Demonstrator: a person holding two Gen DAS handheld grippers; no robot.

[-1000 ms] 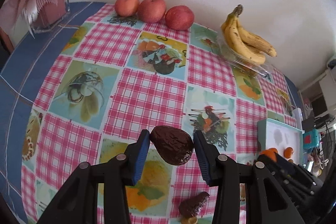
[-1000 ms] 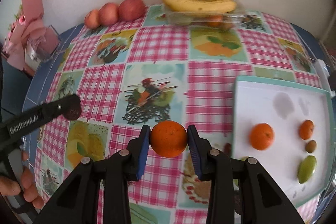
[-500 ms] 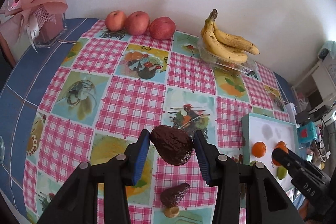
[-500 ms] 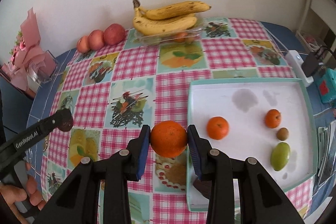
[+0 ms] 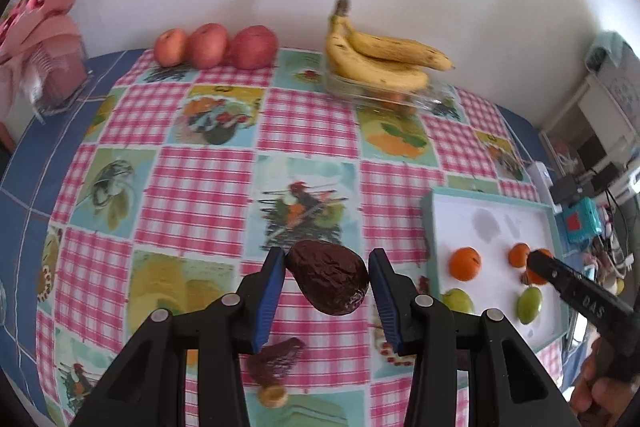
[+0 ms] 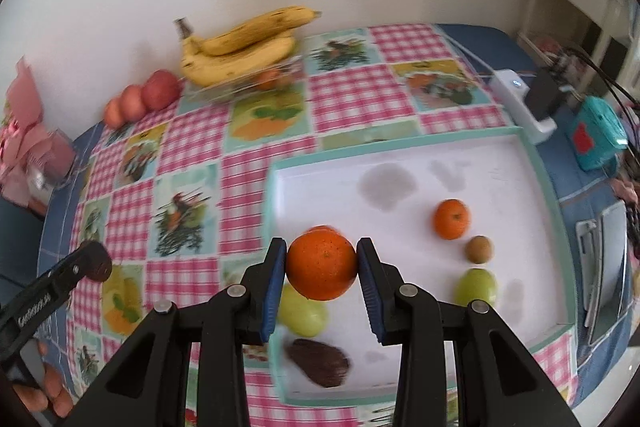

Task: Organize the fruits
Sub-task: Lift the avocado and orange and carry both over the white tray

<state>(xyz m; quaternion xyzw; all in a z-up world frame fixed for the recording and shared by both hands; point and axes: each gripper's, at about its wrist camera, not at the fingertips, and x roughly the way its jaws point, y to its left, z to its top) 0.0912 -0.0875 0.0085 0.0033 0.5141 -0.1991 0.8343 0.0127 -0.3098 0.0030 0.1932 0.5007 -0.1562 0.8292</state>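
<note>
My left gripper (image 5: 327, 281) is shut on a dark brown wrinkled avocado (image 5: 328, 283), held above the checked tablecloth left of the white tray (image 5: 434, 227). My right gripper (image 6: 322, 265) is shut on an orange (image 6: 322, 265), held over the left part of the tray (image 6: 400, 145). In the tray lie a mandarin (image 6: 452, 219), a kiwi (image 6: 479, 249), two green fruits (image 6: 476, 286) (image 6: 304, 313) and another dark avocado (image 6: 320, 367). The right gripper also shows in the left wrist view (image 5: 538, 269).
Bananas (image 5: 380, 61) lie on a clear box at the back. Three apples (image 5: 212, 45) sit by the wall. A pink bouquet (image 5: 44, 39) is at far left. A dark fruit and a small round piece (image 5: 276, 363) lie on the cloth. Electronics and cables (image 6: 540, 103) are right of the tray.
Both grippers have moved right with their fruit. The right gripper with the orange has gone from the tray's left edge to over the tray.
</note>
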